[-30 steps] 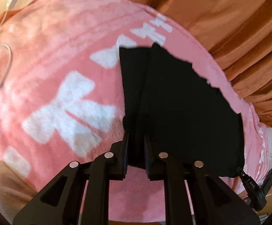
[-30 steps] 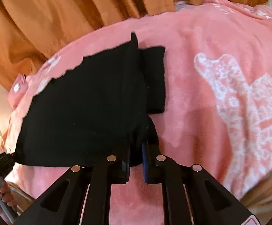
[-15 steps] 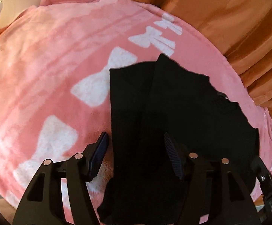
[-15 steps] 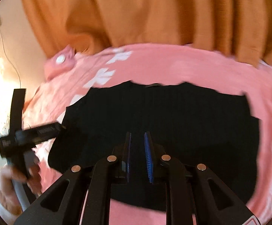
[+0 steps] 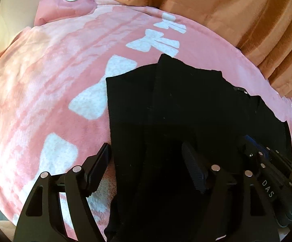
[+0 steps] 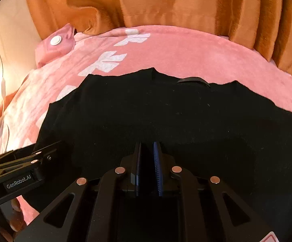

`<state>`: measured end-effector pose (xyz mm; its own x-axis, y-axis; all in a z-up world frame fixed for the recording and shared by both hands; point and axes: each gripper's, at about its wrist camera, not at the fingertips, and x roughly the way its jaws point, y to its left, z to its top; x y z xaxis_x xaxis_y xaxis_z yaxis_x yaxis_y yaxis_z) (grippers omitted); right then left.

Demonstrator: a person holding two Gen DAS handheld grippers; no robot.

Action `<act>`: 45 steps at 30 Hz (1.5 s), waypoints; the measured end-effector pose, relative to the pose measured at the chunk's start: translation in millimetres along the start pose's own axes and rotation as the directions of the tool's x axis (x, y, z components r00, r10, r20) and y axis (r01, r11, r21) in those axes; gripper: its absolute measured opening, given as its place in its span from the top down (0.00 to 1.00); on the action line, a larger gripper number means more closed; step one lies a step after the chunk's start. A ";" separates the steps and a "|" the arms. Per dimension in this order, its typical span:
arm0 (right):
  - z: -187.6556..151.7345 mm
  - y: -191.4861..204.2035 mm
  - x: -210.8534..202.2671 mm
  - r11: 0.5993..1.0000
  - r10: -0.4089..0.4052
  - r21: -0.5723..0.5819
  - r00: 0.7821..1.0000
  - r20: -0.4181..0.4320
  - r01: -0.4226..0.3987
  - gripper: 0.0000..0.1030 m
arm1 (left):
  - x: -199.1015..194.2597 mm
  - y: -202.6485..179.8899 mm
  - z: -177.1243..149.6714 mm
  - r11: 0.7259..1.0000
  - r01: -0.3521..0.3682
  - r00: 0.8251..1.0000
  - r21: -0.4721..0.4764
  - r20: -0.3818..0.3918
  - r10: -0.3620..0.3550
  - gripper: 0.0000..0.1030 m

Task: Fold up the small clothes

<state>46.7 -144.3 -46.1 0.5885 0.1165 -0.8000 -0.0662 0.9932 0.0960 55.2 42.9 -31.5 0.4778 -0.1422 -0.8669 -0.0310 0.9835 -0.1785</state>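
Fabric lies slack between the wide-apart fingers of the left gripper point(image 5: 146, 167): its jaws have just been opening, and the black knit garment point(image 5: 186, 104) sits between them without either pad pressing on it. The cloth runs out ahead of that gripper as a folded-in strip laid over the garment's broader body.

The right gripper point(image 6: 147, 161) hovers low over the same garment with its fingers nearly together, and nothing seems to be caught in the narrow gap, though black on black makes that hard to judge. Ahead of it the garment spreads wide and flat to a slightly wavy far edge.

Beyond and around both grippers is the pink fleece blanket with white bow prints point(image 5: 51, 76) that carries the garment, and past that an orange curtain point(image 6: 166, 6).

The garment looks soft, light and limp, likely to sag and drag on the fleece rather than slide. I would pinch it at a corner or along a folded edge, through all the layers, and lift it gently.
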 end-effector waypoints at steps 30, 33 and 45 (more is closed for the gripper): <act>-57.9 -156.2 -148.4 0.981 -0.080 0.186 0.993 0.089 0.063 0.71 | -98.6 -110.5 16.2 0.926 0.361 0.912 0.110 0.165 -0.375 0.91; -68.0 -184.2 -164.3 0.964 -0.079 0.261 0.988 0.135 0.041 0.70 | -106.2 -182.7 8.8 0.886 0.411 0.889 0.217 0.119 -0.442 0.91; -85.8 -244.8 -164.1 0.899 -0.074 0.437 0.988 0.136 0.007 0.67 | -0.7 -296.1 -70.3 0.860 0.482 0.874 0.170 -0.162 -0.458 0.83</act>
<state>-102.8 -406.2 10.9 0.6957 0.0412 -0.7171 0.2969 0.8926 0.3393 2.3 -256.0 -10.7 0.2895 -0.5931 -0.7513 0.3528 0.7958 -0.4923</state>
